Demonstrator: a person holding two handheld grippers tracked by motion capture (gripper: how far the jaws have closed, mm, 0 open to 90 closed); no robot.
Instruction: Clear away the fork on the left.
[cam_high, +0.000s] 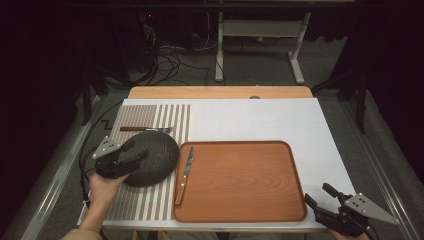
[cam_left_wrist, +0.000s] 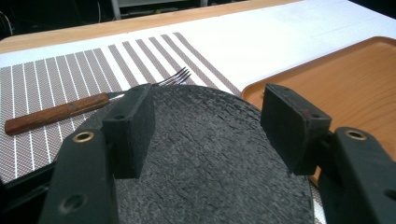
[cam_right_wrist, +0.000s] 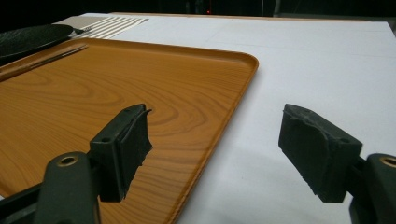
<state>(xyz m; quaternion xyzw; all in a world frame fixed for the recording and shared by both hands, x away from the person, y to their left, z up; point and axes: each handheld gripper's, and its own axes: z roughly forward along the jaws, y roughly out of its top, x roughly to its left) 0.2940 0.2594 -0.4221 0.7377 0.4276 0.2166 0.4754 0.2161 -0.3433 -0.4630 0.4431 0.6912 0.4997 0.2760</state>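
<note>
Black plate (cam_high: 152, 159) beneath left tool (cam_high: 134, 158)

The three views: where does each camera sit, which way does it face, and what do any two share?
High view: above the near table edge, looking forward and down; forearm, left tongs over the dark plate, right tongs.
Left gripper view: rides the left tongs, facing across the plate toward the fork.
Right gripper view: rides the right tongs, facing the tray.
All three share plate and tray.
</note>
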